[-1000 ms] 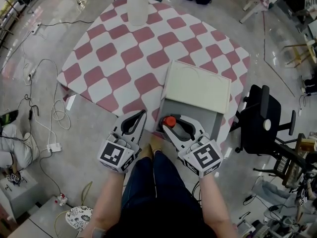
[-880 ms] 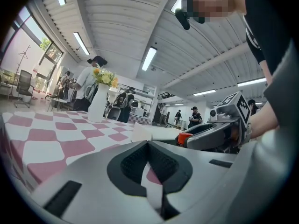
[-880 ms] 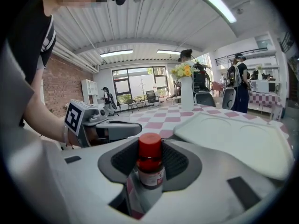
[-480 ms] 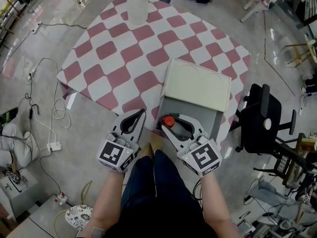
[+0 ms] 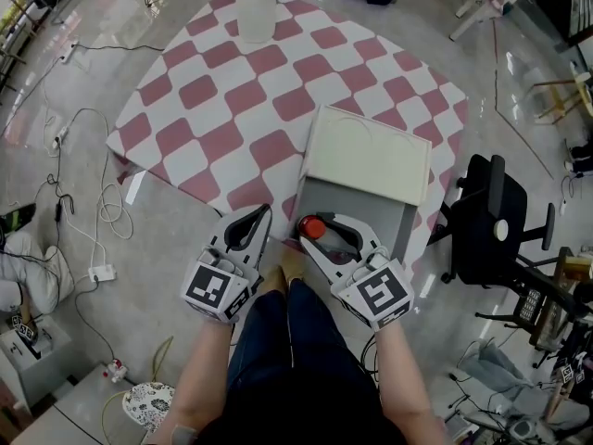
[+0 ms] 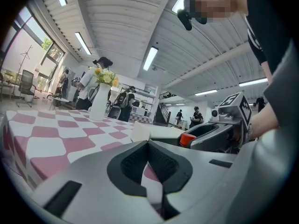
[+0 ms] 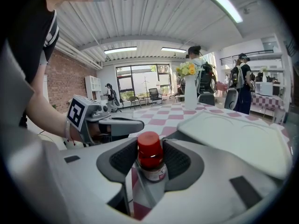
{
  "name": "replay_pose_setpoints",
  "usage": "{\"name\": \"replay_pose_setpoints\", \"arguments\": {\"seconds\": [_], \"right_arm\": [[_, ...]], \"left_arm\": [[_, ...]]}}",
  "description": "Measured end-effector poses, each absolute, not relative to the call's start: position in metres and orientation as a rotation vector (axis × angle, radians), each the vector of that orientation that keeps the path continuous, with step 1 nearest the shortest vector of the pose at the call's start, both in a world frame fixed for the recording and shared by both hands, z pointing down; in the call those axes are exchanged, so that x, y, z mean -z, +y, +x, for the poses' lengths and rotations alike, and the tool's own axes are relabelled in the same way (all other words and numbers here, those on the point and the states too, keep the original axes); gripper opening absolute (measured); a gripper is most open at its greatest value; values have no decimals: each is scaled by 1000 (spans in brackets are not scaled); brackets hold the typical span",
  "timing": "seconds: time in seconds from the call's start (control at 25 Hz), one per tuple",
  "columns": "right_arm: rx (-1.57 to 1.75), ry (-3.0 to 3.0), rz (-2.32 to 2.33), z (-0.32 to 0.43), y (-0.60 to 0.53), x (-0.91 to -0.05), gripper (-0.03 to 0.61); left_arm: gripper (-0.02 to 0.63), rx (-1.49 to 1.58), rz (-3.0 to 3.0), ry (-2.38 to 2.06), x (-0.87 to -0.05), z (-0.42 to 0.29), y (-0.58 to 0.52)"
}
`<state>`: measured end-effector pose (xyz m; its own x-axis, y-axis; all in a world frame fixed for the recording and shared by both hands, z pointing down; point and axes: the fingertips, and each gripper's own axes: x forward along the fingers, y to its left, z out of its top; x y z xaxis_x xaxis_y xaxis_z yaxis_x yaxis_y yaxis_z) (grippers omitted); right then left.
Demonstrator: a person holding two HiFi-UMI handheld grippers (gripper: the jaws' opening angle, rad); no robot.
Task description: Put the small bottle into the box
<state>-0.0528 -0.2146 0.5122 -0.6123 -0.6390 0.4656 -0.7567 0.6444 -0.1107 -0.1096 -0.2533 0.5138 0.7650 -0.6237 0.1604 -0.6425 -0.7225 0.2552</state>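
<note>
Small bottle (image 7: 150, 164): cylindrical, with a glossy red cap and a paper label, upright at the near left corner of the open grey box (image 5: 375, 213). It stands between the textured black pads of the right gripper (image 5: 326, 226), whose jaws have just been opening and are spread, close beside the cap. The smooth cream lid (image 5: 369, 154) with rounded corners sits at the box's far side. The box is at the near right edge of the red-and-white checked table (image 5: 213, 109). The left gripper (image 5: 265, 213), jaws pressed together and empty, is just left of the box.
</note>
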Motion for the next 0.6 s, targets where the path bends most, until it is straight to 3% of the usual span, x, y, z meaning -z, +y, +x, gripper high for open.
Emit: {"name": "replay_pose_setpoints", "arguments": {"seconds": [0.6], "right_arm": [[-423, -2477, 1065, -49, -204, -516, 190]], "left_arm": [[-5, -96, 2660, -981, -518, -107, -244]]}}
